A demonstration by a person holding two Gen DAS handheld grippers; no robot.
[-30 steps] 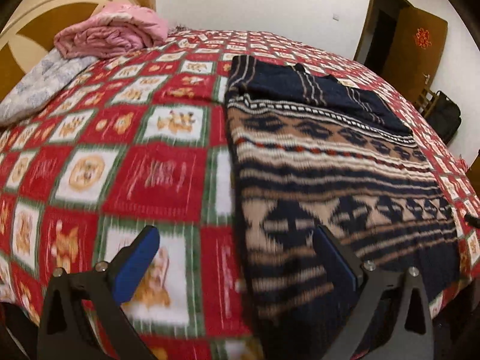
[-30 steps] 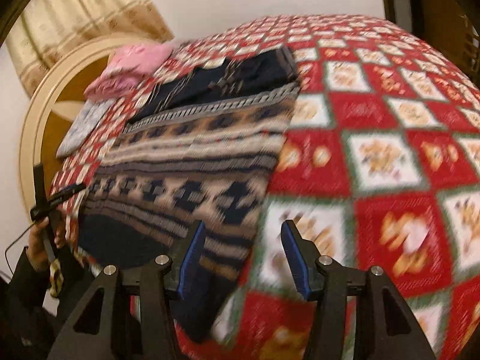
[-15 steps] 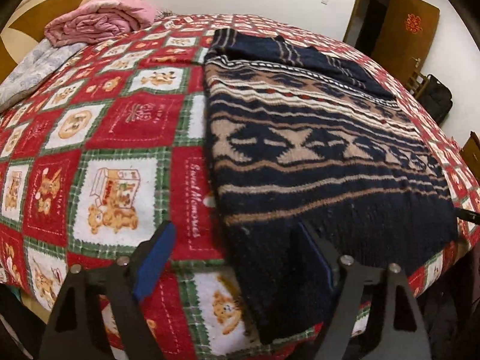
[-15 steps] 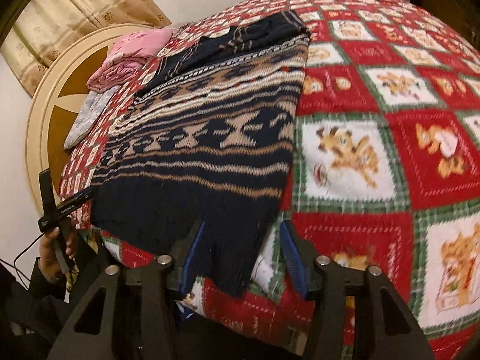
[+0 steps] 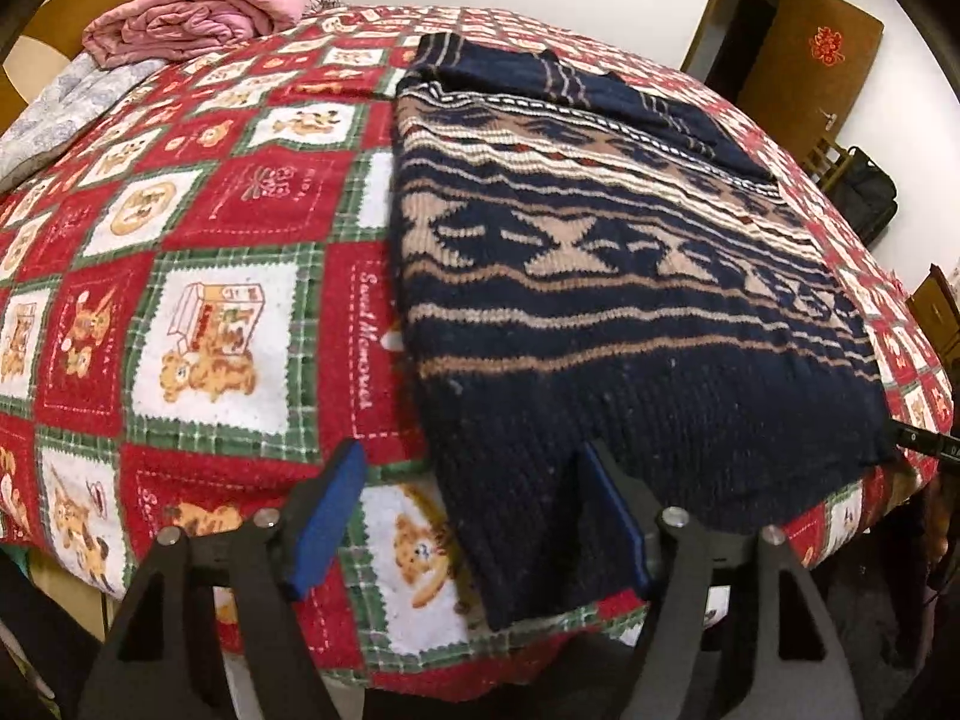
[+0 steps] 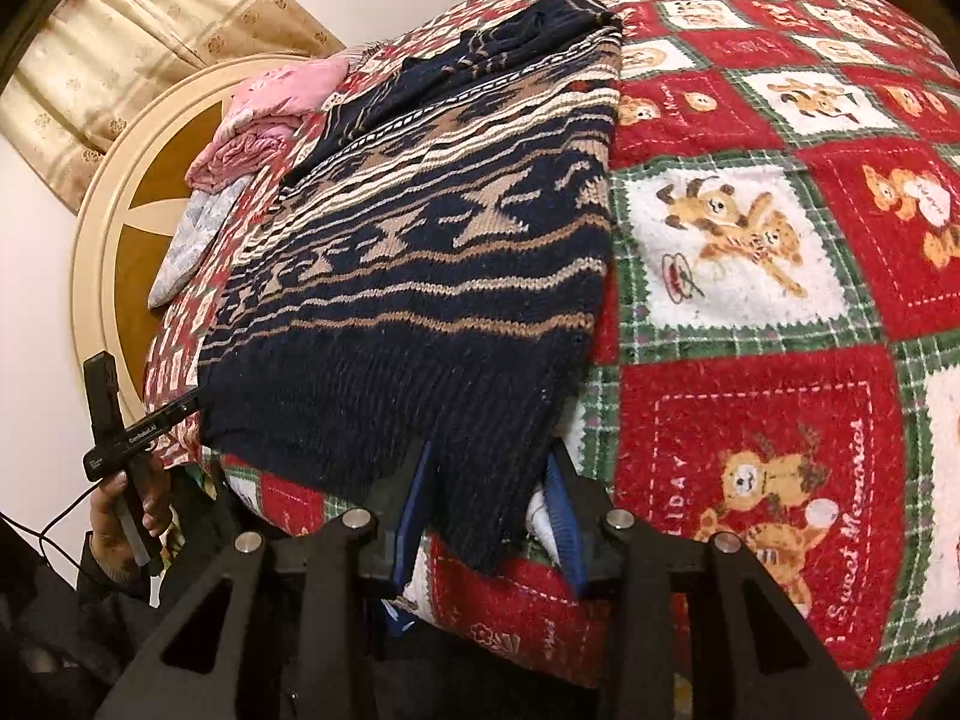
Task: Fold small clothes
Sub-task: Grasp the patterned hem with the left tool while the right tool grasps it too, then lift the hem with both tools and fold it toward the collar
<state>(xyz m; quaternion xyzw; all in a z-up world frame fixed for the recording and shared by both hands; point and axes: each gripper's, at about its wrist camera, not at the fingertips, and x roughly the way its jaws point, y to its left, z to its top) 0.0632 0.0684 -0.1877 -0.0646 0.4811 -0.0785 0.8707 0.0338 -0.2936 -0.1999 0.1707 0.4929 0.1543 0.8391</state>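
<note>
Sweater [image 5: 630, 300] flat on bedspread [image 5: 210, 312]; both tools closing astride its hem corners.

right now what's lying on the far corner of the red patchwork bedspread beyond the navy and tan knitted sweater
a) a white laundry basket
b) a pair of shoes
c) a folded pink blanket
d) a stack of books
c: a folded pink blanket sits at the far corner of the red patchwork bedspread, past the navy and tan knitted sweater.

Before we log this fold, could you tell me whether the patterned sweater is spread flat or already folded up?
Spread flat: the sweater lies open along the blanket, its hem hanging over the near edge.
</note>
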